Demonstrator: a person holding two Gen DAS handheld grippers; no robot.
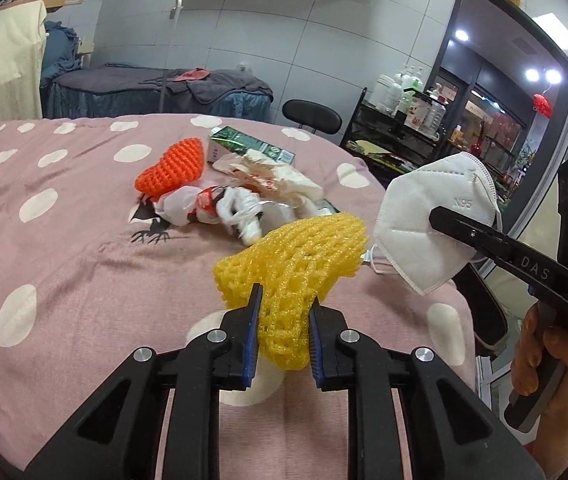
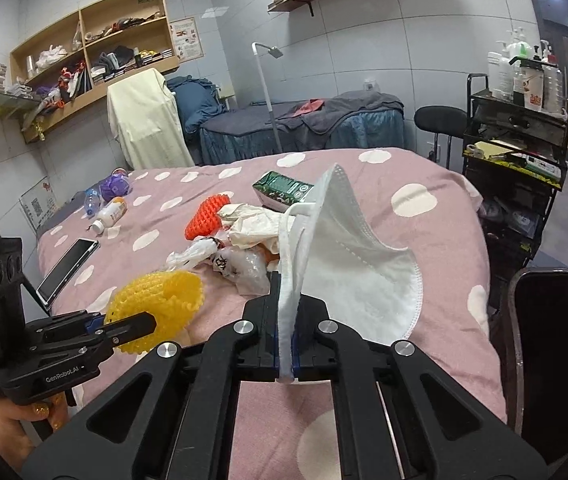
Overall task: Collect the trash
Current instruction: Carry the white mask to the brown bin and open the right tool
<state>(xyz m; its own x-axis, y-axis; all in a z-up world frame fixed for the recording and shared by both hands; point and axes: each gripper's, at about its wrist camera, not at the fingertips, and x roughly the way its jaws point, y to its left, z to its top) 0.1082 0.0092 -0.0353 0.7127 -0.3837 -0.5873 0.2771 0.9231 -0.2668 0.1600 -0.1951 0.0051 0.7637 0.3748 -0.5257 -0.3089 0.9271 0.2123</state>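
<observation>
Pink spotted bedding is being cleared: a yellow foam net is being squeezed by the left gripper, and a white mask is being pinched by the right gripper, both held up off the bed. An orange net, crumpled bags and a green carton are still waiting to be picked up. A phone and small bottles are being shown only by the right view, and no bin is being shown anywhere.

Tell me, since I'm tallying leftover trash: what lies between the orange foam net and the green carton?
In the right wrist view, crumpled white paper sits between the orange foam net and the green carton.

Both grippers' fingers clamped tight
</observation>
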